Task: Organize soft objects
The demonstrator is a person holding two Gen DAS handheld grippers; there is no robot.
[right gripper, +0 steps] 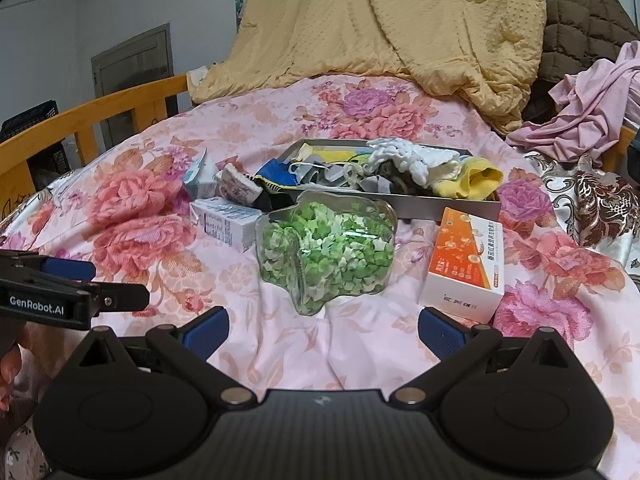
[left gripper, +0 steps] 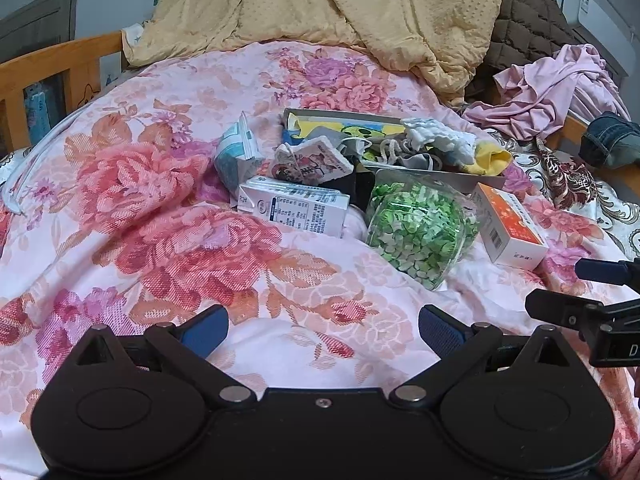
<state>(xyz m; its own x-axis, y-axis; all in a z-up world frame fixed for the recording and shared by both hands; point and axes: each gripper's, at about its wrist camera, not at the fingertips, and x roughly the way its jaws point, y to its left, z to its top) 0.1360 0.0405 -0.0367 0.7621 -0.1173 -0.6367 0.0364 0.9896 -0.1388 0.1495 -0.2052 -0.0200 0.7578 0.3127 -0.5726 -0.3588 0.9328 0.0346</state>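
A metal tray (right gripper: 440, 204) sits on the floral bed cover and holds a pile of soft things: a white knitted cloth (right gripper: 404, 160), a yellow sock (right gripper: 472, 180), grey and blue pieces (right gripper: 280, 174). The tray also shows in the left wrist view (left gripper: 448, 180), with the white cloth (left gripper: 436, 134) and yellow sock (left gripper: 492, 160). My left gripper (left gripper: 323, 330) is open and empty, low over the cover, well short of the tray. My right gripper (right gripper: 322, 332) is open and empty, just short of a clear star-shaped jar of green paper stars (right gripper: 328, 252).
Near the tray lie a milk carton (left gripper: 292, 210), a crumpled carton (left gripper: 236, 156), a printed pack (left gripper: 312, 162), the jar (left gripper: 420, 232) and an orange-white box (right gripper: 464, 264). A yellow quilt (right gripper: 380, 32), pink clothes (left gripper: 556, 88) and a wooden bed rail (right gripper: 100, 116) lie beyond.
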